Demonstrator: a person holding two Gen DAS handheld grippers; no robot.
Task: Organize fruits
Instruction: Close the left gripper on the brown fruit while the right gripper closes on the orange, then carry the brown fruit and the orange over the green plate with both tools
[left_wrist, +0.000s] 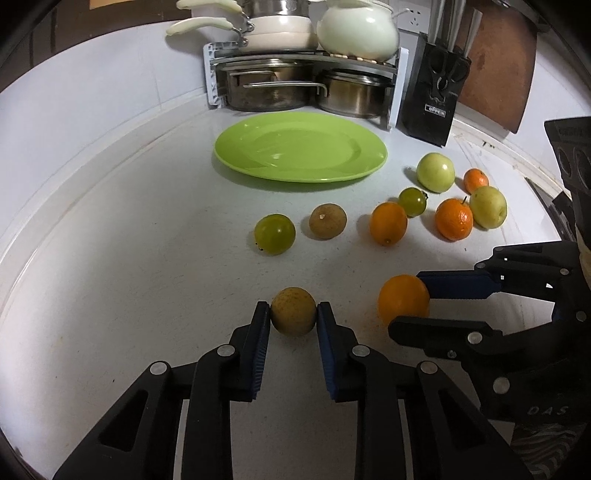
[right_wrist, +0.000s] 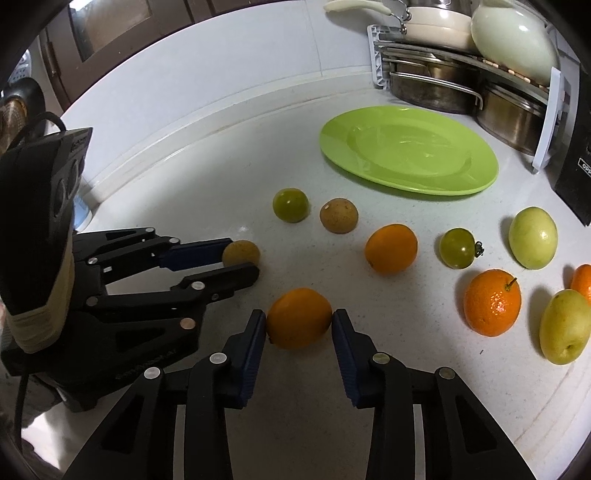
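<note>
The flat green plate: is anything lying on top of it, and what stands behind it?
Nothing lies on the flat green plate; its surface is bare. Behind it stands a white rack with steel pots below and cream pans above. What lies behind the pots is hidden.

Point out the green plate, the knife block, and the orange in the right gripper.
green plate (left_wrist: 236, 155), left wrist view, left rim.
knife block (left_wrist: 430, 107), left wrist view, front face.
orange (right_wrist: 298, 318), right wrist view, middle.

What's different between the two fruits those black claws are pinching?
The brown fruit in the left gripper is dull, speckled tan and smaller. The orange fruit in the right gripper is bright, smooth and larger, so its fingers stand wider apart. Both are round, rest on the white counter and are squeezed from both sides.
</note>
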